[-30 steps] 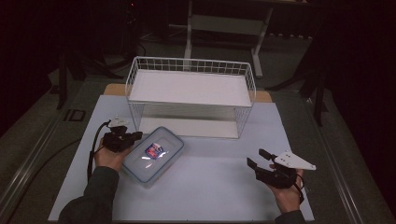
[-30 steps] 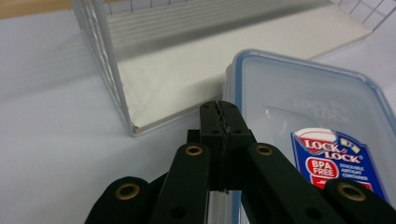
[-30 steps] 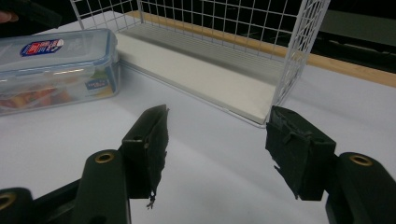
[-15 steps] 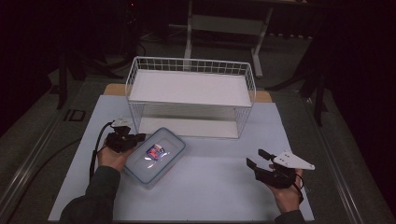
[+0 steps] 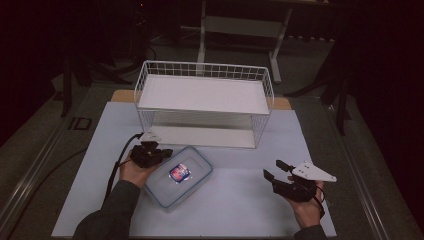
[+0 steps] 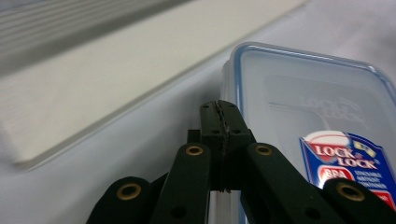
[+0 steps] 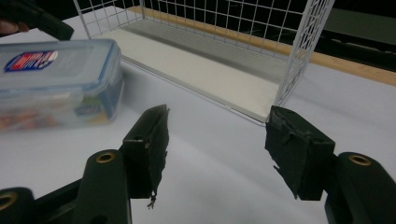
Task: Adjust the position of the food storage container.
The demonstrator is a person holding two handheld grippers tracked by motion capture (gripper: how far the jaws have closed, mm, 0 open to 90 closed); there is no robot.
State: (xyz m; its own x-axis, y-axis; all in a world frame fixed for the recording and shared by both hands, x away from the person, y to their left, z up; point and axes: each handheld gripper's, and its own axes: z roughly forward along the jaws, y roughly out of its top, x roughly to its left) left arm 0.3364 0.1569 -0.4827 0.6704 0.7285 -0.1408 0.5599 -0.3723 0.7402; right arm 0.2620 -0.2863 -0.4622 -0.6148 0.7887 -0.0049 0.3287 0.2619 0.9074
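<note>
Your left hand-held gripper (image 5: 161, 152) has slid a little along the surface toward the clear rectangular plastic food box with a blue-rimmed lid (image 5: 179, 176); its jaws are pressed together on nothing, the tip now at the box's near-left corner, just beside the rim (image 6: 232, 74); you look set to nudge or push rather than grasp. The box itself lies flat on the pale blue surface (image 5: 240, 200), just in front of the white two-tier wire shelf (image 5: 205, 95), where it lay a second ago. Your right hand-held gripper (image 5: 274, 169) has kept still, well apart from the box, jaws standing apart and empty.
</note>
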